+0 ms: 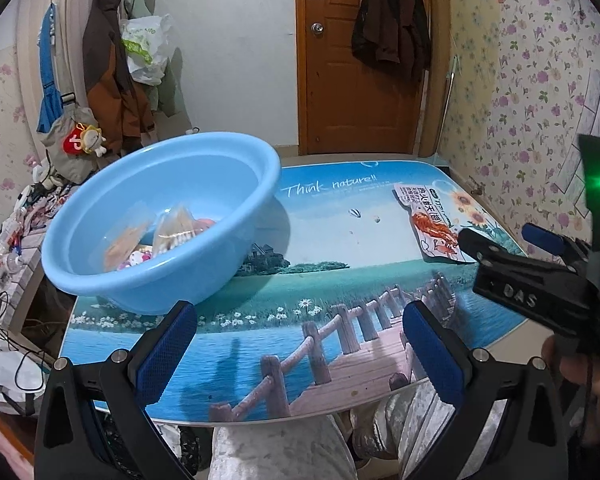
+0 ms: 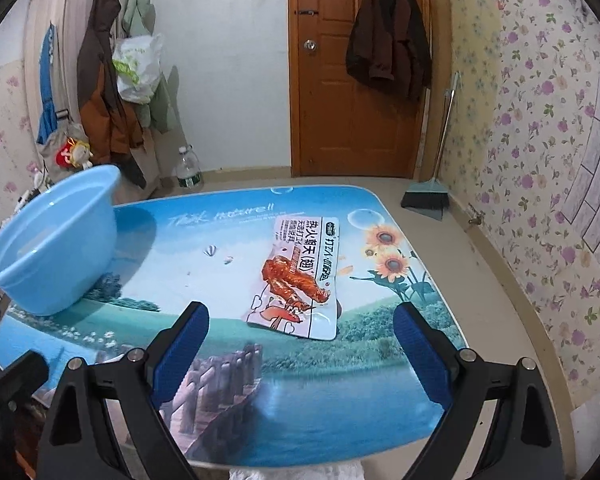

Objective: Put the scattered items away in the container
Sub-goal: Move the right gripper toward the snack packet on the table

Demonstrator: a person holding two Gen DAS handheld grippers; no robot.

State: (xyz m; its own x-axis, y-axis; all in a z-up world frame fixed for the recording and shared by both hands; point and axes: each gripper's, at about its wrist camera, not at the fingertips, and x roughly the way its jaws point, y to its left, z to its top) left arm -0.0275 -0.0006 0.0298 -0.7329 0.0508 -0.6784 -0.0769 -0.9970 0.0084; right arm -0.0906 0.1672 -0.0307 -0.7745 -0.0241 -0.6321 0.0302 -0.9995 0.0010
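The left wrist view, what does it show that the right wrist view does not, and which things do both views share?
Only the left wrist view shows the items inside the blue basin, several small packets, and the right gripper from the side, near the snack packet.

Only the right wrist view shows the water bottle and the broom on the floor, and the whole snack packet with nothing covering it.

Both show the basin, the packet, the printed table and the door. Each view shows its own jaws open and empty.
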